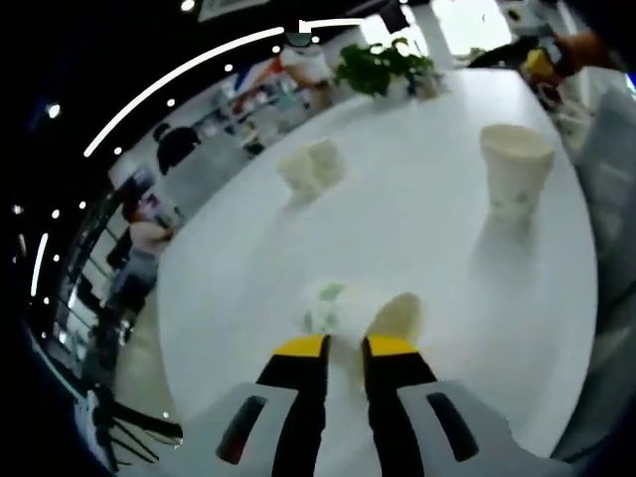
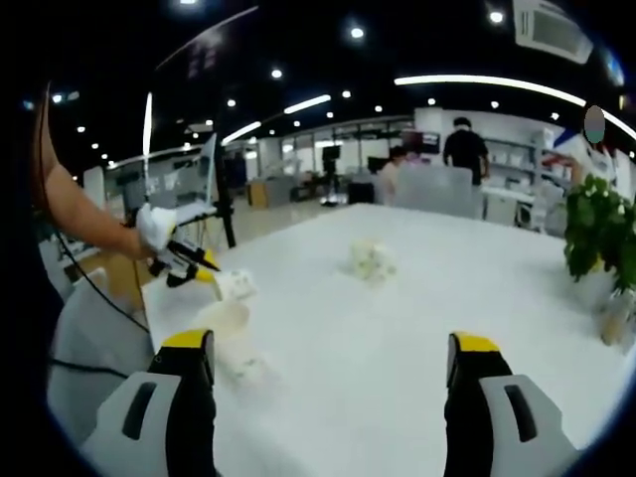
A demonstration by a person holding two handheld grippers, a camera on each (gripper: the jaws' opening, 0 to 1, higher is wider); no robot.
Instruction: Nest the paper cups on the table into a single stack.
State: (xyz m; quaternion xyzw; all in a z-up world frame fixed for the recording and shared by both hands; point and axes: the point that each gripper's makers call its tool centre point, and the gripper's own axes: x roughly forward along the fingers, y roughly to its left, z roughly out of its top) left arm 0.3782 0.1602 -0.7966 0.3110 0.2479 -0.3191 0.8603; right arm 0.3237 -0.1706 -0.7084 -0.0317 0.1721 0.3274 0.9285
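Left tongs [image 1: 343,345] clenched on a paper cup [image 1: 363,316], right tongs [image 2: 330,350] released; next, nest it into the upright cup [image 1: 515,169] at 1 o'clock.

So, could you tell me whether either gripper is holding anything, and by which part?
The left gripper is closed on a paper cup, apparently at its rim. The right gripper is open and holds nothing.

Bright round ceiling spotlights [image 2: 357,32] and long curved light strips [image 1: 189,75] wash out the glossy white table [image 1: 417,219]. Both fisheye views are softly blurred and bend strongly at the edges. Shadows are faint.
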